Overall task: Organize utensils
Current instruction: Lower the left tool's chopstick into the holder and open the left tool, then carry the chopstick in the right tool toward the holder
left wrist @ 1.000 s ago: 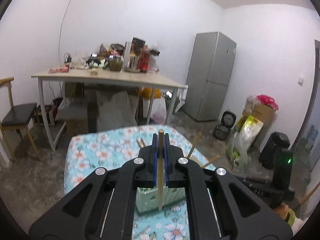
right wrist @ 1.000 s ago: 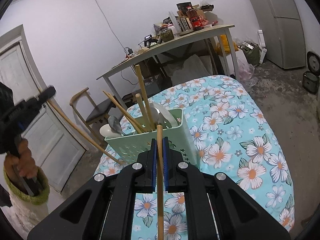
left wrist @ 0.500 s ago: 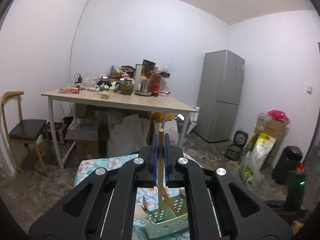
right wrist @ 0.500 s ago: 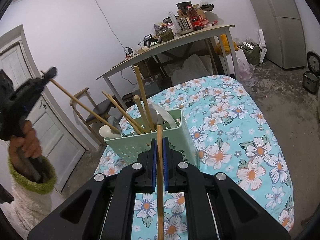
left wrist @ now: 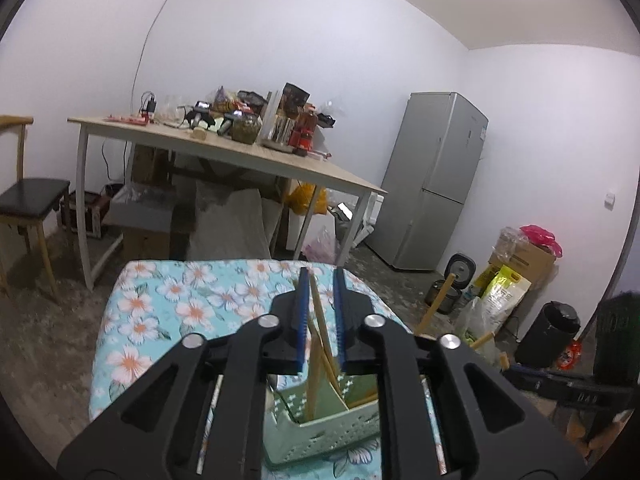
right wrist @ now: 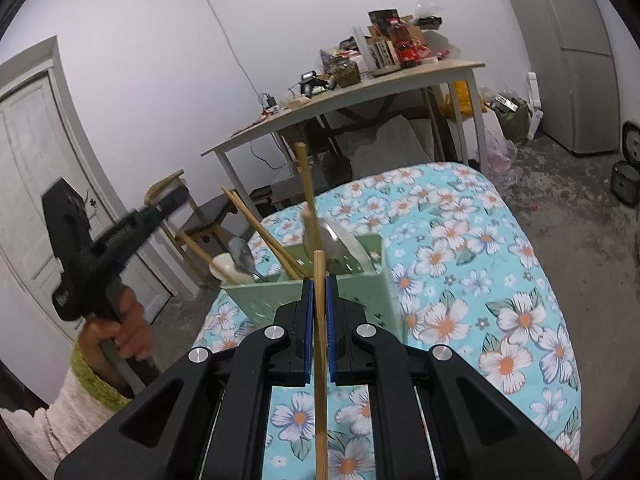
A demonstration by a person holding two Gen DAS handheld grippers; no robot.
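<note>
My left gripper [left wrist: 320,276] hangs over the pale green utensil basket [left wrist: 320,432] and its jaws are opening. A wooden chopstick [left wrist: 320,320] leans loose between the blue pads, its lower end down in the basket. In the right wrist view the left gripper [right wrist: 100,240] shows blurred at the left, held by a hand. My right gripper [right wrist: 319,284] is shut on another chopstick [right wrist: 320,340], just in front of the basket [right wrist: 360,280]. The basket holds several chopsticks [right wrist: 306,192] and spoons [right wrist: 242,252].
The basket stands on a table with a floral turquoise cloth [right wrist: 460,240]. Behind it are a cluttered wooden table [left wrist: 240,152], a chair [left wrist: 28,200], a grey fridge [left wrist: 436,184] and bags along the right wall. A white door [right wrist: 24,160] is at the left.
My left gripper has dropped toward the basket and its pads have parted from the chopstick, which now leans in the basket. The right gripper has stayed put with its chopstick.
</note>
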